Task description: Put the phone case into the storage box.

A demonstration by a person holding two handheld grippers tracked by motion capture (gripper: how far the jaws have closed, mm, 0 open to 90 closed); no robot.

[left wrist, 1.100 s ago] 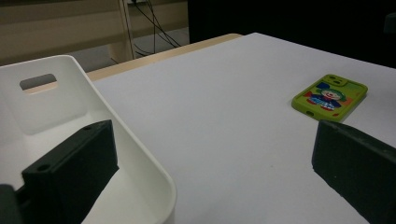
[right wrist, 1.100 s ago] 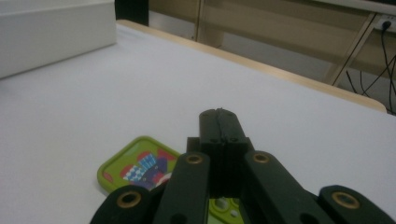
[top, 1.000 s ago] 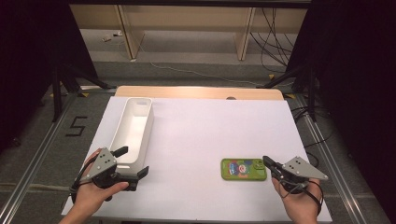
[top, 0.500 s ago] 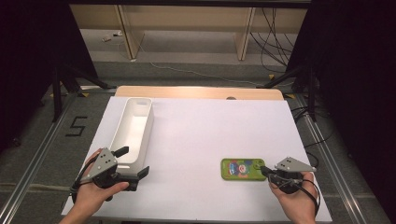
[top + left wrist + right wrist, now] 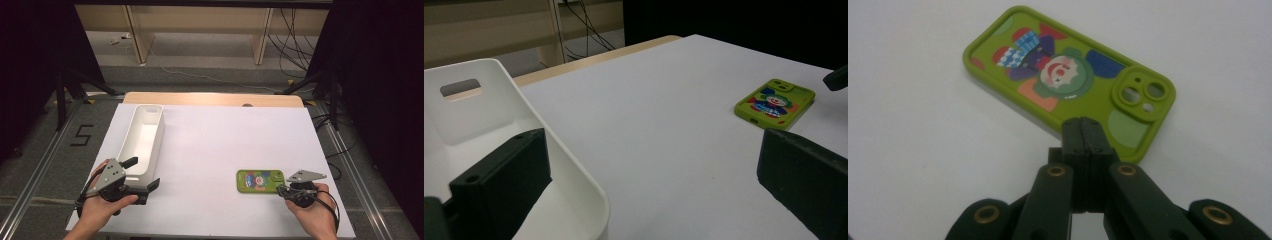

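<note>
- Phone case (image 5: 1068, 75), green with clown print: flat on the white tabletop (image 5: 225, 140), well right of the white bin (image 5: 142, 137).
- Handling, judged: light, flexible, thin (little edge to pinch); best taken across the long sides, or tipped up by one end.
- Right gripper (image 5: 1083, 131): fingers clenched together, nothing between, tips at the case's camera end.
- Left gripper (image 5: 141, 173): fingers released wide, beside the bin's near end.

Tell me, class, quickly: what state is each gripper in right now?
Left gripper: open, holding nothing.
Right gripper: closed, empty, at the edge of the green phone case.
</note>
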